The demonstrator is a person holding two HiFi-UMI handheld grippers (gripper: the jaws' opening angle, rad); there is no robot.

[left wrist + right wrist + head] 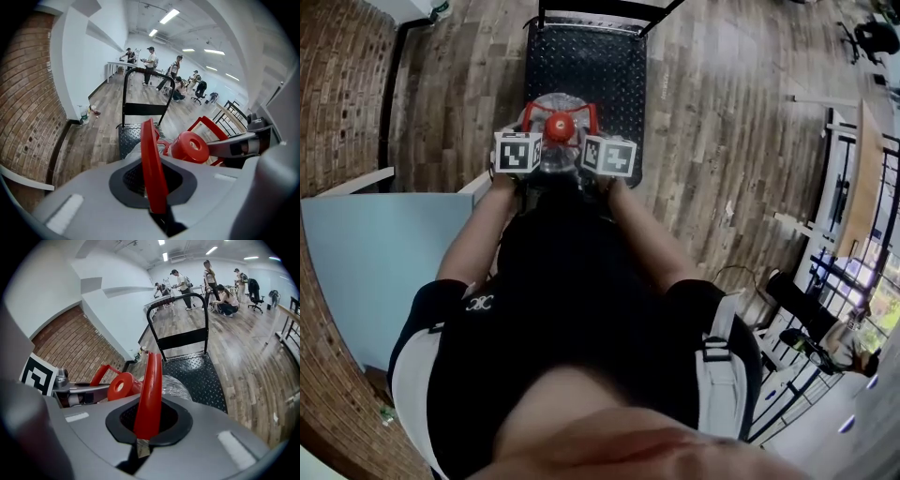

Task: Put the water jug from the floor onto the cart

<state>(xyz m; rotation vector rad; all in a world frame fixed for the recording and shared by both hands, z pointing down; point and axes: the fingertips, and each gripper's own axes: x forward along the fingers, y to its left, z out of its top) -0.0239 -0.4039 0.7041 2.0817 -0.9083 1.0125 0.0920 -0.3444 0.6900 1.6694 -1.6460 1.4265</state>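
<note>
As tools (153, 190) (146, 422) clamp jug (560, 126) (red handles), cart (586, 56)

Water jug (559, 120): we see only its red cap and handles; body mostly hidden under left gripper (153, 186) and right gripper (146, 420).
Cart (591, 56): handle cut off by head view's top edge.
People (151, 65): too small for us to tell their doings.

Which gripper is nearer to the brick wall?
Left. The left gripper grips the water jug's red handle on the side toward the brick wall; the right gripper grips it on the far side.
</note>
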